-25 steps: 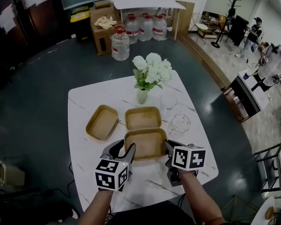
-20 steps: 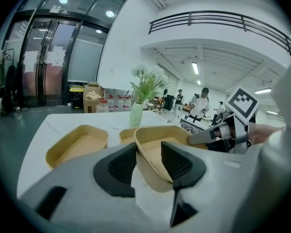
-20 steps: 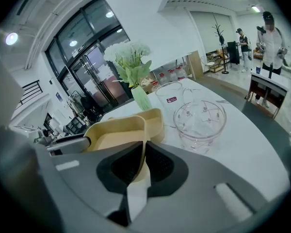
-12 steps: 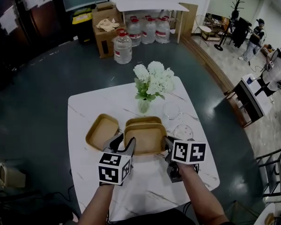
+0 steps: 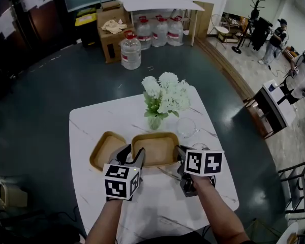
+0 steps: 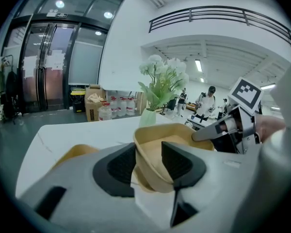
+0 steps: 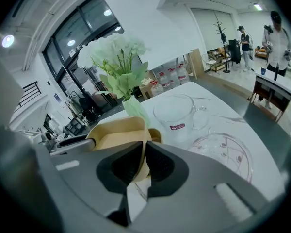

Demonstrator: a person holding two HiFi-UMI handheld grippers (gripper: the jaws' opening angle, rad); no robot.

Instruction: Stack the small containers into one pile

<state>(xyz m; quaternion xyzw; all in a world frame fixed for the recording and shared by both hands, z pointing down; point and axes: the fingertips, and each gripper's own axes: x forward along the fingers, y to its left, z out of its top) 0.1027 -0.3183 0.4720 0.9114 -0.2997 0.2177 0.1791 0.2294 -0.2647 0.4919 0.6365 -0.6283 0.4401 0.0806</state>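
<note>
A tan rectangular container is held between both grippers just in front of the vase. My left gripper is shut on its left rim, and the wall passes between the pads in the left gripper view. My right gripper is shut on its right rim. A second tan container lies right under the held one. Only its rim and a corner show, and whether the two touch is unclear. A third tan container lies on the table to the left.
A green vase of white flowers stands just behind the containers. A glass mug and a glass dish are to the right, close to my right gripper. The white marble table ends near me. Water bottles and a box stand on the floor beyond.
Both grippers have carried the container away from me toward the vase. It now covers the rear container, which earlier lay open to view behind it.
</note>
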